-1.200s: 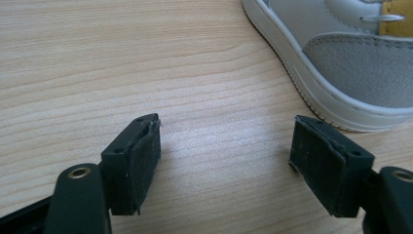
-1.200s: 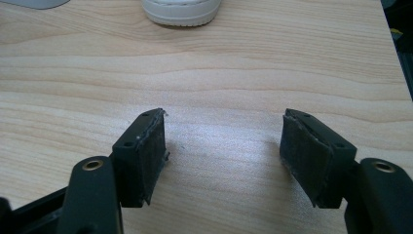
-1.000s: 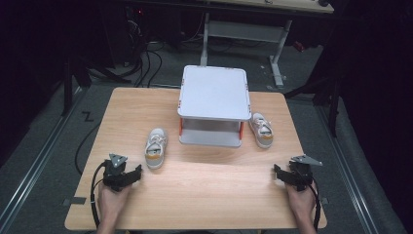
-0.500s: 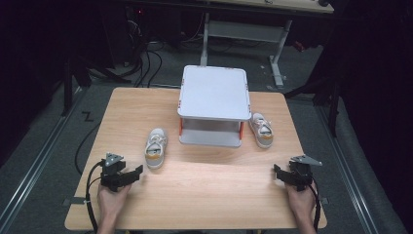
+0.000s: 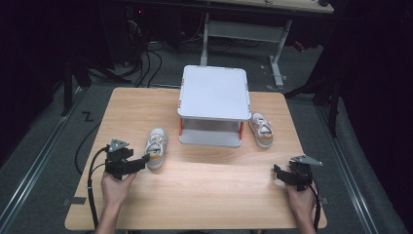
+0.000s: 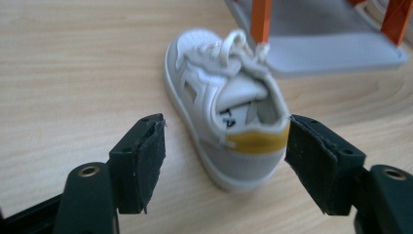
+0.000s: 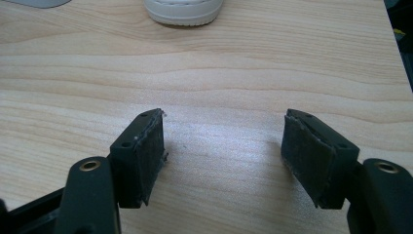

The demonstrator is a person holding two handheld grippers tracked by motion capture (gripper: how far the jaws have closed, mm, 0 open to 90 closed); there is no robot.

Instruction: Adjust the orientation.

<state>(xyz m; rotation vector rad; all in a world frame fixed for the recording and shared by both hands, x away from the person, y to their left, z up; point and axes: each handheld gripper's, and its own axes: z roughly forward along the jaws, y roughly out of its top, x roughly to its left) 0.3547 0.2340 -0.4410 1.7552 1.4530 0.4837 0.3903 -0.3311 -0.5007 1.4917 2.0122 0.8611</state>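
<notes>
Left tool (image 6: 225, 161) released — jaws just closing, straddling left shoe (image 6: 229, 117) heel, untouched; right tool (image 7: 221, 161) released.

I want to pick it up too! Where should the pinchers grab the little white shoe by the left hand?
Probably the heel. The left shoe stands upright with its yellow-banded heel toward the left gripper, whose open jaws already flank it. Coming from behind, the pads could squeeze the firm side walls there; the laces look too floppy.

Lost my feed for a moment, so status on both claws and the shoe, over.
Left claw open, closing in around heel of left shoe, pads not touching. Right claw open over bare table. Nothing in the way.
</notes>
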